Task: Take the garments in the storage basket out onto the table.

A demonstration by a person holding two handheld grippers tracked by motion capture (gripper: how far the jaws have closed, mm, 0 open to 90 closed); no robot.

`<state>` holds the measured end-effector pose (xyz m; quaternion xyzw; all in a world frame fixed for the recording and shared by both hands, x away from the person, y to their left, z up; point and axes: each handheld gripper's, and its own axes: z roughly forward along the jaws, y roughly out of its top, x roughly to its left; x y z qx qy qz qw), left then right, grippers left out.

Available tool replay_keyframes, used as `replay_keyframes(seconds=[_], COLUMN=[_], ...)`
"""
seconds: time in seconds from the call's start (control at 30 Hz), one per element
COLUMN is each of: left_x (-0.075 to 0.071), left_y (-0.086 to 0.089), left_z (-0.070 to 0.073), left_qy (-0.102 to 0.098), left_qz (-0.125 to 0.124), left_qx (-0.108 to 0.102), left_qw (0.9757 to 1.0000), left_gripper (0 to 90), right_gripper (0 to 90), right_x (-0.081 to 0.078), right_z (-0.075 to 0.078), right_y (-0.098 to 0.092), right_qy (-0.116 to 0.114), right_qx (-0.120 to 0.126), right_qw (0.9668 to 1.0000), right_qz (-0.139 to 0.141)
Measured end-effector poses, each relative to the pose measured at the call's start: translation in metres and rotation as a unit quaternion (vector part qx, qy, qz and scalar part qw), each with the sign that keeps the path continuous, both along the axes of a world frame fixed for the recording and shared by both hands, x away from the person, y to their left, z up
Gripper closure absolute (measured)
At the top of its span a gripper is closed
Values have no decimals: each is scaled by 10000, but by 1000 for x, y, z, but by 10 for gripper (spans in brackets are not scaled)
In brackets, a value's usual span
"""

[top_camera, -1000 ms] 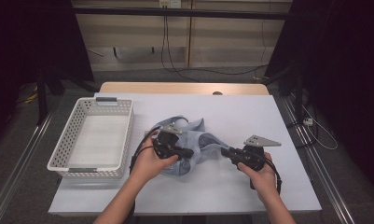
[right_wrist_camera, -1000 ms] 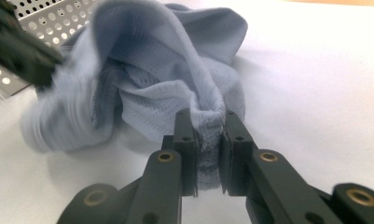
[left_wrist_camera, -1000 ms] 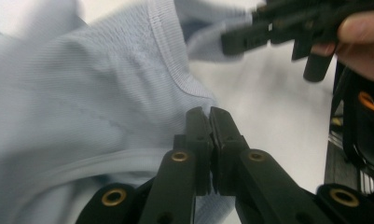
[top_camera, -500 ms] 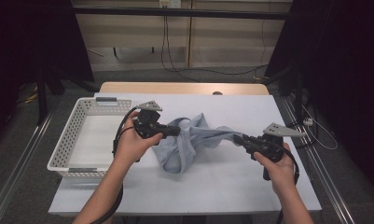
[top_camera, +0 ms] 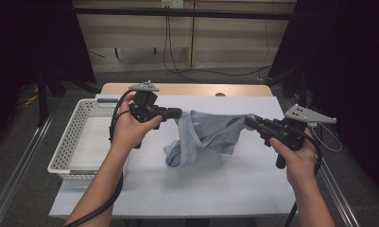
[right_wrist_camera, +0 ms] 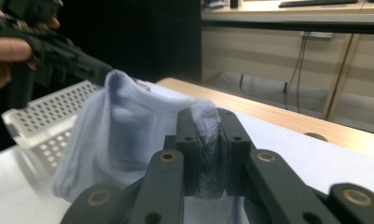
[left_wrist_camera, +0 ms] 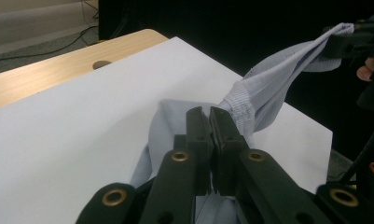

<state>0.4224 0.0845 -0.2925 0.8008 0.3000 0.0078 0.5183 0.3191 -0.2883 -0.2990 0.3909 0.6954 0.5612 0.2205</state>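
Since a second ago, the light-blue garment (top_camera: 206,137) has gone from bunched on the white table (top_camera: 215,189) to strung above it, so it's getting spread out. Left gripper (top_camera: 176,113) and right gripper (top_camera: 249,121) each pinch an edge tight. Count: one garment, two grippers, one basket (top_camera: 78,142) left of it.

High view looks down; both gripper views, close, share the cloth (top_camera: 203,135).

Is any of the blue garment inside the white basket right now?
No: in the high view the blue garment hangs between the left tool and the right tool, beside the white basket.
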Motion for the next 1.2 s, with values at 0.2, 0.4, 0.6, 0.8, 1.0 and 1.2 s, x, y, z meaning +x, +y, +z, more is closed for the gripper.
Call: replay_keyframes(seconds=[0.2, 0.4, 0.6, 0.8, 1.0, 1.2], left_x=[3, 8, 11, 8, 3, 2], left_y=[5, 6, 7, 7, 9, 8], left_z=[-5, -12, -12, -3, 1, 6], left_qy=[75, 135, 172, 153, 159, 149], left_qz=[14, 33, -15, -101, -126, -160], left_qx=[15, 58, 9, -36, -112, -95], left_qw=[10000, 9999, 9998, 9998, 9997, 9997], left_gripper=[877, 877, 877, 877, 877, 877], right_gripper=[814, 814, 814, 815, 817, 817], right_x=[11, 20, 24, 16, 12, 8], right_z=[-13, -22, -22, -8, -7, -5], right_y=[4, 4, 3, 2, 2, 1], right_qy=[148, 241, 256, 121, 96, 57], right_qx=[3, -8, 14, 21, 114, 138], right_qw=[9999, 9996, 9996, 9999, 9999, 9999], right_qz=[-33, -114, -111, -41, -40, -23])
